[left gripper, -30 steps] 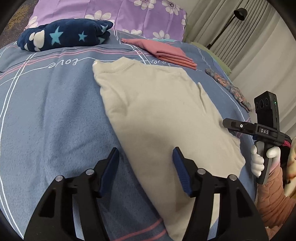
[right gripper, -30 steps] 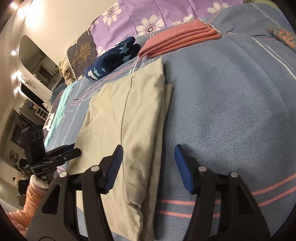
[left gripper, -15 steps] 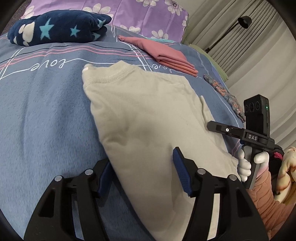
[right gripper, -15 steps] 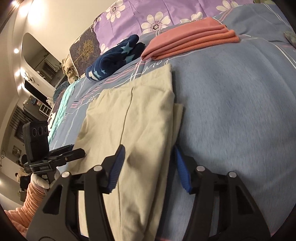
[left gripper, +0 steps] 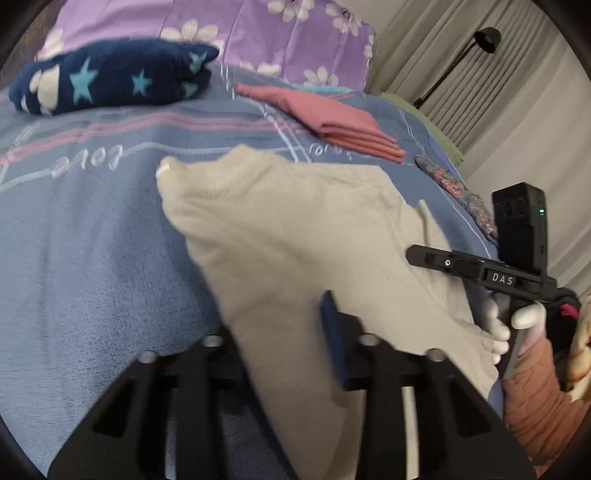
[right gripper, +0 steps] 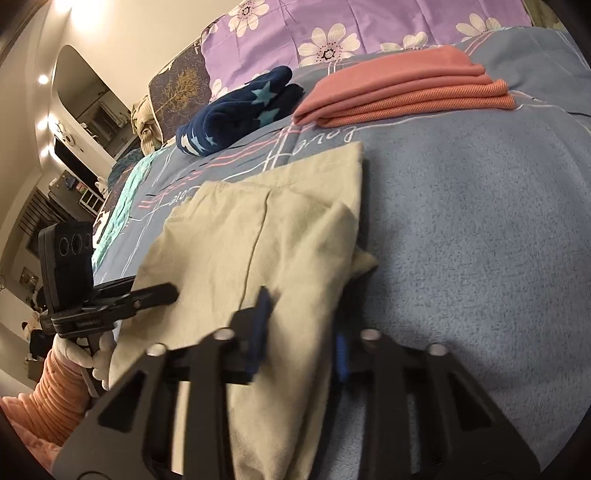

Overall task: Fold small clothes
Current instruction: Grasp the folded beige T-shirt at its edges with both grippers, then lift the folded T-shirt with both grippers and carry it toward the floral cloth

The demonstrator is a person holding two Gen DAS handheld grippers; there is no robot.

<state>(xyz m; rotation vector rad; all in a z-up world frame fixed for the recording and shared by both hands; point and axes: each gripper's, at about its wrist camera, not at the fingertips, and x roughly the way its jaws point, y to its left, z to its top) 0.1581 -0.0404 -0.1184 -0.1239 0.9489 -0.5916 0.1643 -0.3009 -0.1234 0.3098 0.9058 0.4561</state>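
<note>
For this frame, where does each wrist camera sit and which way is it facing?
Left wrist: on the left claw, angled down over the beige garment it is closing on; the gloved right hand shows at right.
Right wrist: on the right claw, closing on the garment's opposite edge; the gloved left hand shows at left.
Shared: garment, blue bedspread, star blanket, pink folded stack.

Bed (left gripper: 92,266) with blue cover, purple floral pillow (left gripper: 258,33). Beige curtains (left gripper: 517,110) and black floor lamp (left gripper: 484,40) beside it. Ceiling spotlights (right gripper: 43,78) lit

Bedroom, bed (left gripper: 92,258) (floral pillow (right gripper: 332,33))
</note>
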